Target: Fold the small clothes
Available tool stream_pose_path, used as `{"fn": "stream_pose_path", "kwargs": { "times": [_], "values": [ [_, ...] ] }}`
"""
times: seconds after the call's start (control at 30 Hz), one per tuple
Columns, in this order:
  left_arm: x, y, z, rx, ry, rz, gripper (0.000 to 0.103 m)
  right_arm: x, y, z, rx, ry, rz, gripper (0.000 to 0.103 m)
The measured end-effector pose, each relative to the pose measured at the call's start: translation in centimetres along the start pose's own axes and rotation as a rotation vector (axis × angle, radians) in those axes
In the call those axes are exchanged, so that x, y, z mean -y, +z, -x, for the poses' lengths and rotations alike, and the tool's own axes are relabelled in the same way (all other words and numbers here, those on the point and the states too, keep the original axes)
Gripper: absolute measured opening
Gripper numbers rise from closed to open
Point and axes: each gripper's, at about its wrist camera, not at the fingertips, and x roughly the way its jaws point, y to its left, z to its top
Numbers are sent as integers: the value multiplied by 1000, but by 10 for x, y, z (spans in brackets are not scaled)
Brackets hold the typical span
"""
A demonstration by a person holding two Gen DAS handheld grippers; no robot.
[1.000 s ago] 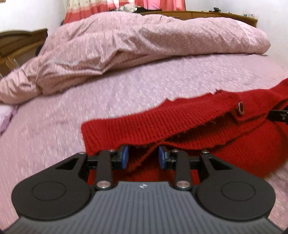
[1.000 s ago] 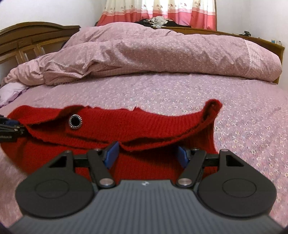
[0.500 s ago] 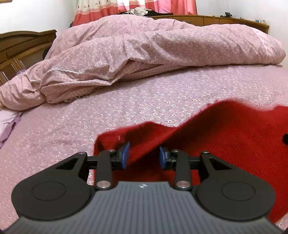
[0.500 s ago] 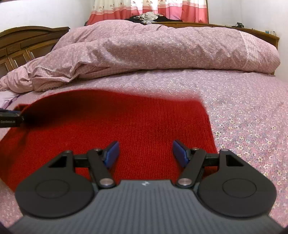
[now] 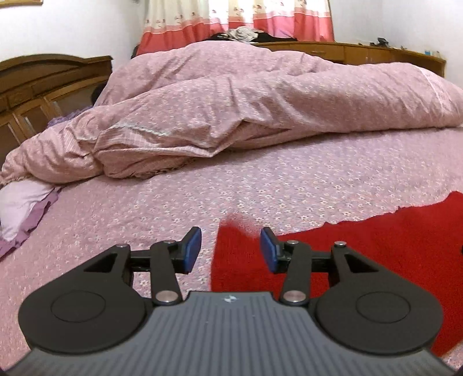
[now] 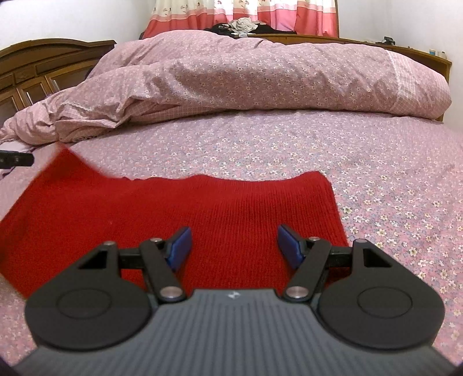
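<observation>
A red knitted garment (image 6: 185, 219) lies spread flat on the pink flowered bed sheet (image 6: 390, 185). My right gripper (image 6: 235, 245) hovers open over its near right part, with nothing pressed between the pads. In the left wrist view the garment (image 5: 376, 248) stretches off to the right. Its blurred left corner (image 5: 237, 231) sits between the blue pads of my left gripper (image 5: 230, 249), whose jaws are opening. The pads do not press on the cloth. One left gripper finger (image 6: 17, 159) shows at the far left of the right wrist view, next to the raised, blurred corner (image 6: 68, 162).
A crumpled pink flowered duvet (image 5: 231, 110) fills the far half of the bed. A wooden headboard (image 5: 43, 81) stands at the left and a lilac pillow (image 5: 20, 208) lies below it. Behind the bed are red-and-white curtains (image 6: 240, 14) and a wooden ledge (image 5: 361, 50).
The garment's raised edge with the button has gone over and the cloth now lies flat. My left gripper has opened, let go of the corner and risen. My right gripper has barely moved.
</observation>
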Motion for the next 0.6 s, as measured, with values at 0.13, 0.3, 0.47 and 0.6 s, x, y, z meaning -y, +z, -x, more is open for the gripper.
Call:
{"fn": "stream_pose_path", "kwargs": {
  "times": [0.13, 0.3, 0.47, 0.6],
  "values": [
    [-8, -7, -2, -32, -21, 22, 53, 9, 6, 9, 53, -7, -53, 68],
    [-9, -22, -14, -68, -48, 43, 53, 32, 18, 7, 78, -109, -100, 68],
    [-3, -33, -26, -101, -89, 61, 53, 56, 28, -9, 62, -187, -116, 68],
    [1, -39, -38, -128, -79, 59, 53, 75, 30, -29, -3, -145, -174, 68]
  ]
}}
